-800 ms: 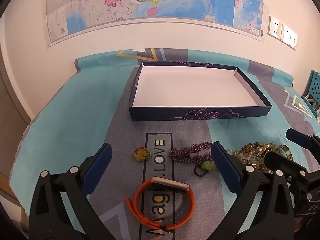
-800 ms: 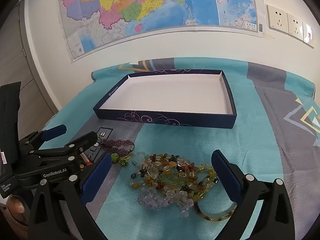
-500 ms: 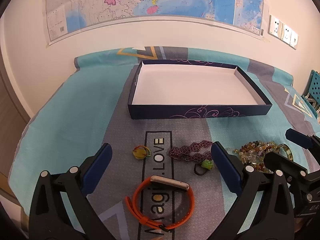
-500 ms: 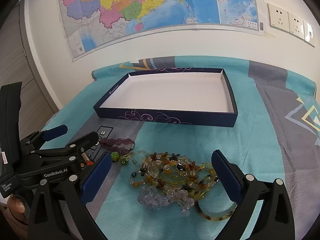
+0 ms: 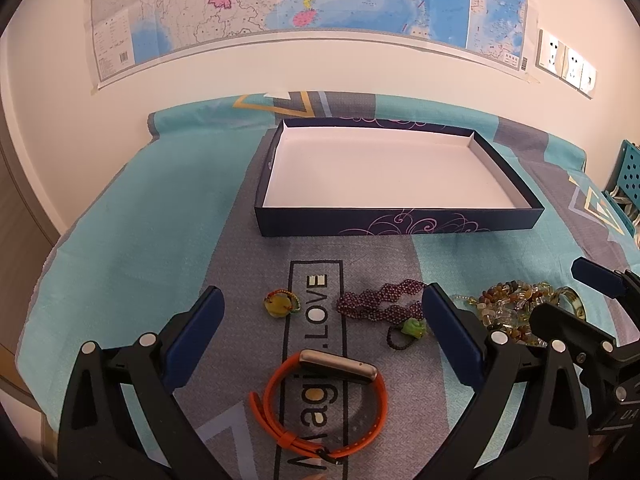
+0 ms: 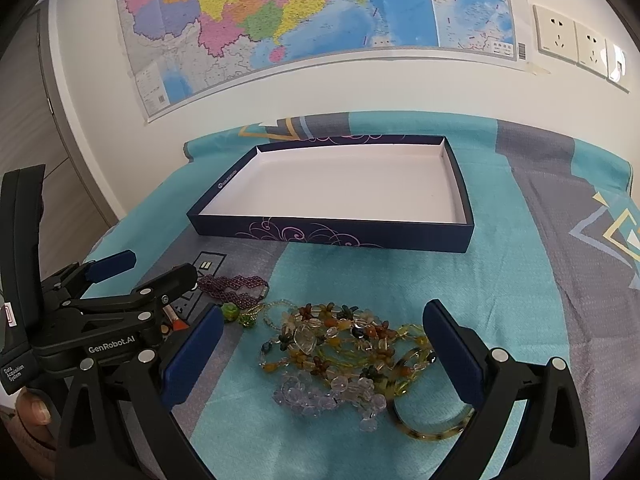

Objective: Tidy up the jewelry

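Domestic-looking room, likely a home or a staged data-collection room; cannot tell which. Cream painted wall with a large coloured wall map (image 6: 304, 16) taped at its lower corner. Row of white wall sockets (image 6: 576, 46) to the right of the map. Desk covered by a teal and grey printed cloth (image 5: 132, 236) bearing "Magic.LOVE" lettering. Wood-grain panel (image 6: 24, 120), perhaps a door or wardrobe, at the left edge. Teal perforated storage crate (image 5: 626, 172) at the far right. On the cloth: a shallow navy box (image 6: 332, 236) with purple swirls and loose beaded jewellery (image 6: 340, 344), personal household items rather than shop stock.
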`<action>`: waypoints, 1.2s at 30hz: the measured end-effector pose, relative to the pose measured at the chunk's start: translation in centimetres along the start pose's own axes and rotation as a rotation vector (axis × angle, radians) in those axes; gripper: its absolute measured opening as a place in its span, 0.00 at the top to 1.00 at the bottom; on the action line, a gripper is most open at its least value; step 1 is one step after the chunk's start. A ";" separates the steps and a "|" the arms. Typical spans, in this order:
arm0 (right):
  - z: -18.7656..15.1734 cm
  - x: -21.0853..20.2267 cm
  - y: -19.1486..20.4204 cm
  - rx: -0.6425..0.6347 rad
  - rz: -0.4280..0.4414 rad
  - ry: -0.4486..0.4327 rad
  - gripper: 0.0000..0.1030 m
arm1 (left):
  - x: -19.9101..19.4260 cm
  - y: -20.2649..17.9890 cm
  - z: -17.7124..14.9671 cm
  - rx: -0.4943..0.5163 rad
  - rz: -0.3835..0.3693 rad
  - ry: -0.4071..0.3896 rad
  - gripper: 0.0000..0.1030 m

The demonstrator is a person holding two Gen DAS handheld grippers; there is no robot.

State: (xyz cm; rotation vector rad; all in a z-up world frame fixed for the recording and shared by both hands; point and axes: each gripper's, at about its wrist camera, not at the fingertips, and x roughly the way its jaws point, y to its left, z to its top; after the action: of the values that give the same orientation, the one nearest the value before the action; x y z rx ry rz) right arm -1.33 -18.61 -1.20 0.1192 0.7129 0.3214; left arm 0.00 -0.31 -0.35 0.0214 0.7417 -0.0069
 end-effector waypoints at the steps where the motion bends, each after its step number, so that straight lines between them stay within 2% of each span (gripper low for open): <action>1: 0.0 0.0 0.0 0.000 0.000 -0.001 0.06 | 0.0 0.0 0.0 -0.001 -0.001 0.001 0.05; 17: -0.1 0.0 -0.2 -0.004 -0.002 0.006 0.06 | -0.2 0.1 -0.1 0.002 0.005 -0.053 0.05; 29: -0.4 -0.3 -0.5 -0.015 -0.003 -0.011 0.06 | -0.2 0.2 -0.5 0.005 -0.002 -0.018 0.05; 36: -1.3 -1.3 -3.2 0.013 -0.037 0.008 0.06 | -0.6 0.4 -0.6 0.047 -0.024 -0.056 0.05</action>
State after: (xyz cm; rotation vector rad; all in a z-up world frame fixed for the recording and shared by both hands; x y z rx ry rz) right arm -2.34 -22.08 -2.03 0.1171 0.7246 0.2815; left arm -0.86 0.14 -0.41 0.0567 0.6858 -0.0480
